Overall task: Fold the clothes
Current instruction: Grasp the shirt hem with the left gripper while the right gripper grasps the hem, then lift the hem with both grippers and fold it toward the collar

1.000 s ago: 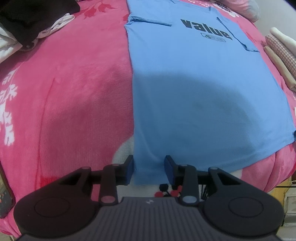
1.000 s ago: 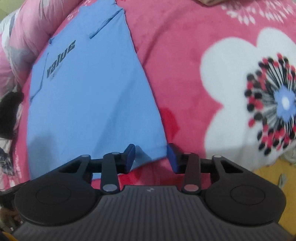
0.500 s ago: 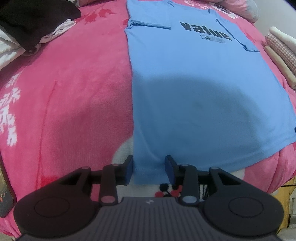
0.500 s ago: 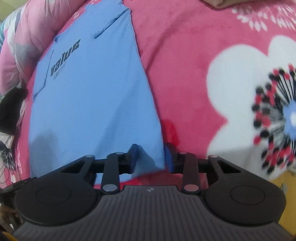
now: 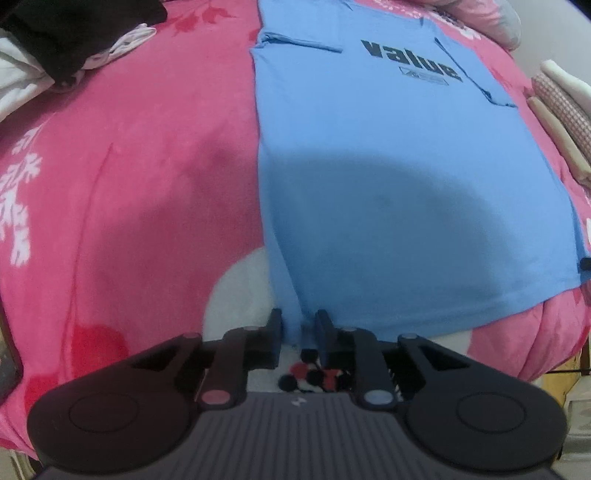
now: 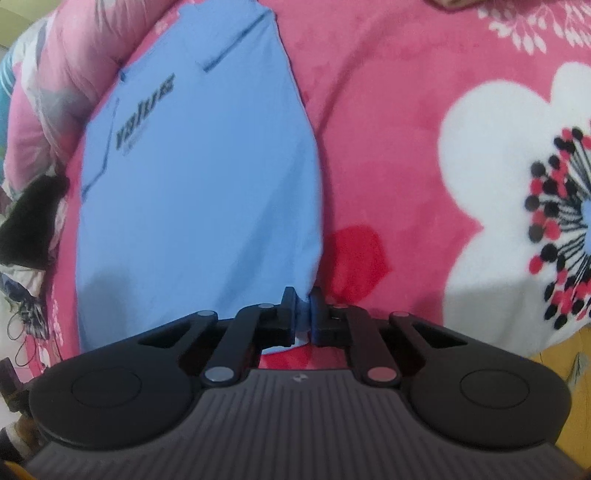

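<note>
A blue T-shirt (image 5: pixel 388 184) printed "value" lies flat on a pink flowered blanket (image 5: pixel 129 184), sleeves folded in. My left gripper (image 5: pixel 298 325) sits at the hem's near left corner. Its jaws are closing, and the cloth is bunched and pinched between them. In the right wrist view the same T-shirt (image 6: pixel 203 184) stretches away from my right gripper (image 6: pixel 303 306). That gripper's jaws are closing too, nearly together, and they nip the hem's other corner. A small fold of blue cloth shows between its pads.
Dark and white clothes (image 5: pixel 66 33) are heaped at the blanket's far left, and appear as a dark heap (image 6: pixel 33 218) in the right wrist view. A stack of folded clothes (image 5: pixel 561 110) lies beyond the shirt's right edge. The bed's near edge (image 5: pixel 535 354) drops off close behind the hem.
Both pairs of jaws have narrowed onto the hem corners, the right one first. The cloth now bunches between the fingers. Neither hand has shifted noticeably.
</note>
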`<state>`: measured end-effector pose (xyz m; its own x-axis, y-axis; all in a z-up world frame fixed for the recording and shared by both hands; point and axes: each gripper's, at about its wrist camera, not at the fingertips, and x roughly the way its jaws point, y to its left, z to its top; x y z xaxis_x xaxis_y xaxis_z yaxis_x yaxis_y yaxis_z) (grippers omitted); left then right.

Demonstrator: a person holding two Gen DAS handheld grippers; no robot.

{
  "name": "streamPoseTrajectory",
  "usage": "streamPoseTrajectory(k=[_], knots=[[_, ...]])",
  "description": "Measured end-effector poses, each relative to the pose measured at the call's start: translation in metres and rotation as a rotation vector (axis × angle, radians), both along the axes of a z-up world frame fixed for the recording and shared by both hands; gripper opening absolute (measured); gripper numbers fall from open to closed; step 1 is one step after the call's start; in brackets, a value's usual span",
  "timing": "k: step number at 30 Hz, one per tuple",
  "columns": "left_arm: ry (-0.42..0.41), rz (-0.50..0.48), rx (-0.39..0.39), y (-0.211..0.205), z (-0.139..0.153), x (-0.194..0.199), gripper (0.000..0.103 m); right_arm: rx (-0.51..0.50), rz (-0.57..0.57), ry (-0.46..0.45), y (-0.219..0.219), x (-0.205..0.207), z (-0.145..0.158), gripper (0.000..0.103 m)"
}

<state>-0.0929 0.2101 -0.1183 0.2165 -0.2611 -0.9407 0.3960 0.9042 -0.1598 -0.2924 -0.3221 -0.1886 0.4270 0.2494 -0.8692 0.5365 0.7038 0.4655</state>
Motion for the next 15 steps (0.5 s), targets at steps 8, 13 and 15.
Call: streamPoseTrajectory(k=[8, 13, 15], knots=[[-0.040, -0.047, 0.020, -0.004, 0.002, -0.006, 0.008, -0.009, -0.015, 0.000, 0.006, -0.002, 0.001, 0.006], [-0.077, -0.009, -0.015, 0.000, 0.018, -0.012, 0.006, -0.008, -0.062, -0.064, 0.004, -0.007, 0.021, 0.005], [-0.088, 0.009, -0.037, 0.003, 0.026, -0.011, 0.006, -0.013, -0.080, -0.087, 0.002, -0.007, 0.031, 0.005]])
